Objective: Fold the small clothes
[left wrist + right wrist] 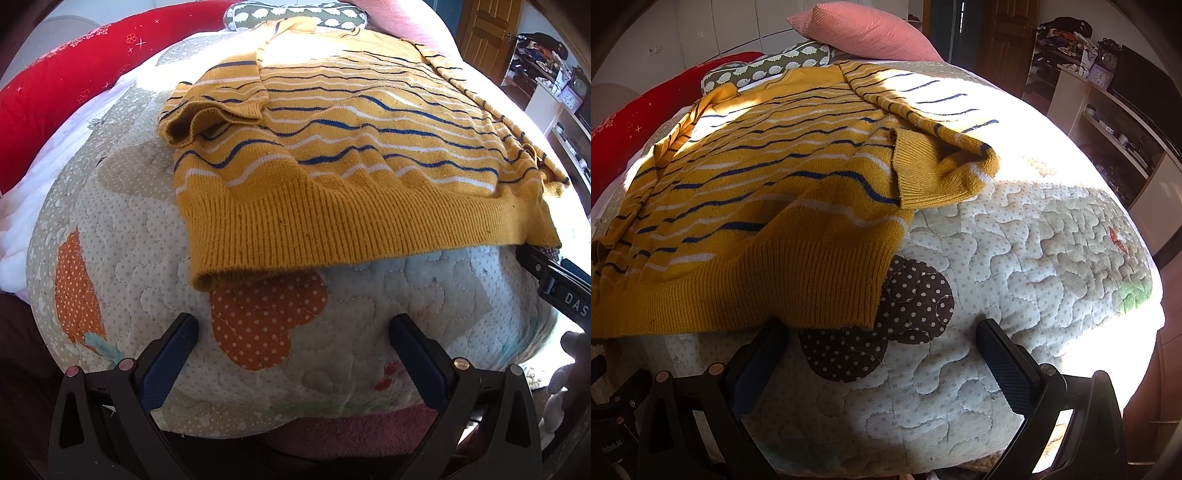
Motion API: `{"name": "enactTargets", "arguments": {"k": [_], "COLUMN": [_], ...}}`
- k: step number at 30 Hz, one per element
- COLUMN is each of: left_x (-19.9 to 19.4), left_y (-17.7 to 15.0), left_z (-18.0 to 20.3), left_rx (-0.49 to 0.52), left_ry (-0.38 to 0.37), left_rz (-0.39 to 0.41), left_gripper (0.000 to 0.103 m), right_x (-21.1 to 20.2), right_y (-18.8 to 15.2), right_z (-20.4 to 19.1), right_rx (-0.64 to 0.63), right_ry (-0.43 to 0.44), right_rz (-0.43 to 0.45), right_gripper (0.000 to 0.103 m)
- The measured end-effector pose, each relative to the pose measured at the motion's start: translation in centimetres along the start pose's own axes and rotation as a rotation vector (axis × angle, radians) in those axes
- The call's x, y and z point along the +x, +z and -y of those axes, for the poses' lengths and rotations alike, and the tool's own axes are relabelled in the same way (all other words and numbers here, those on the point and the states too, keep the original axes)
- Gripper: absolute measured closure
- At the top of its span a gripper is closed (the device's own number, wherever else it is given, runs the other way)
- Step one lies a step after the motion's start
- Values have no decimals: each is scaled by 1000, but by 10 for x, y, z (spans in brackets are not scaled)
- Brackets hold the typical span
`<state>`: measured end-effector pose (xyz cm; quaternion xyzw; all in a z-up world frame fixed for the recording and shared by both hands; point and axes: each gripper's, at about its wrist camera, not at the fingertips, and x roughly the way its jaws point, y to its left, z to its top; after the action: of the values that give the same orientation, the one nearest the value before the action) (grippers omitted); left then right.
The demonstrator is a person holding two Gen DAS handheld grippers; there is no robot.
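On the quilted bed (122, 236) the yellow striped sweater (354, 147) lies flat, both grippers, left (293, 328) and right (882, 332), at its ribbed hem (369, 225) with jaws apart and empty; risk: pinching quilt along with hem, dragging both.

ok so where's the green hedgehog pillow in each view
Left wrist: hedgehog pillow at the top centre edge, behind the yellow striped sweater.
Right wrist: hedgehog pillow at upper left, under the pink pillow.
Shared landmark: the sweater's ribbed hem.
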<state>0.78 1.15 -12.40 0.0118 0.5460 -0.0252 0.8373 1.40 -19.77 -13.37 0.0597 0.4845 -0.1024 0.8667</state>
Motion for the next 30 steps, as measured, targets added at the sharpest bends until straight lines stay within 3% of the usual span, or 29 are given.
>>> {"name": "enactTargets", "arguments": {"k": [3,7,12,17,21,23,25,27,30], "left_x": [-21,-53,-42,-32,-12,5,17,11,-2], "left_y": [-4,0,22,60,85,91,91,87,81], "left_z": [-19,-62,-107,-98,-85,-81,-78,-75,-85], "left_rx": [-42,-131,-228,-130,-100,-122,-144,-142,-184], "left_ry": [-41,15,26,89,32,-38,-79,-78,-86], "left_rz": [34,142,101,138,107,29,-43,-13,12], "left_gripper": [0,0,0,0,1,21,77,92,95], "right_x": [-1,-3,-7,-6,-5,-5,-5,-5,-14], "right_y": [-2,-7,-12,-12,-12,-12,-12,-11,-7], "right_z": [1,1,-6,-6,-5,-5,-5,-5,9], "right_rx": [-18,-48,-105,-106,-100,-102,-103,-111,-79], "right_ry": [17,28,-9,-12,5,6,10,20,101], "right_rz": [12,28,64,66,61,62,63,57,51], "right_gripper": [1,1,1,0,1,1,1,0,3]}}
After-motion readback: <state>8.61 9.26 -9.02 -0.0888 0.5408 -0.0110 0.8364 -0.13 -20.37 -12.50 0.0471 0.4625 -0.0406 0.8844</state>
